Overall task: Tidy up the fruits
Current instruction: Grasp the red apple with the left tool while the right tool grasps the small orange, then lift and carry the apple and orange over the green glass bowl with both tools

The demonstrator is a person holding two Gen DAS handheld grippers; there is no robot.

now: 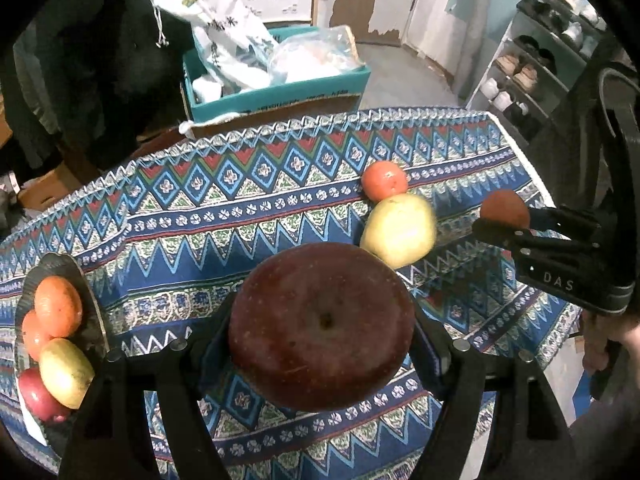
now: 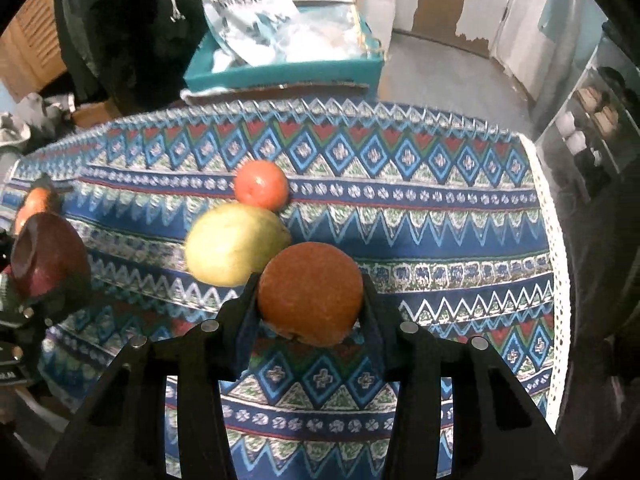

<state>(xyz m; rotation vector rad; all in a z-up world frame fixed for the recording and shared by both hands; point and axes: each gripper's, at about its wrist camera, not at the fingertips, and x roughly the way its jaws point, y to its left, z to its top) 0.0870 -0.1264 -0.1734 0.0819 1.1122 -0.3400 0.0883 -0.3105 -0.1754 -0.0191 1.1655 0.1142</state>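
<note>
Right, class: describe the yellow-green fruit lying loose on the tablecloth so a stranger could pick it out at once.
Start at the patterned blue tablecloth and look at its middle, where two fruits lie loose, touching. The yellow-green fruit is the nearer one, in front of the small orange fruit. It is bigger and paler than its neighbour, and no hand-held gripper holds it.

Woven-looking cloth (image 1: 248,216) over the worktop, matt, printed in blue, red and green, with a pale openwork edging. Dark red apple (image 1: 322,326) smooth, faintly glossy, finely speckled. Brown-orange fruit (image 2: 310,298) matt, rough and pebbled. Yellow-green fruit (image 2: 236,242) smooth, softly sheened. Left hand-held gripper (image 1: 322,332) and right hand-held gripper (image 2: 310,304) of matt black plastic with small shiny metal pins. Grey tray (image 1: 92,312) dull, metallic-looking. Teal box (image 1: 280,92) of matt cardboard.
</note>
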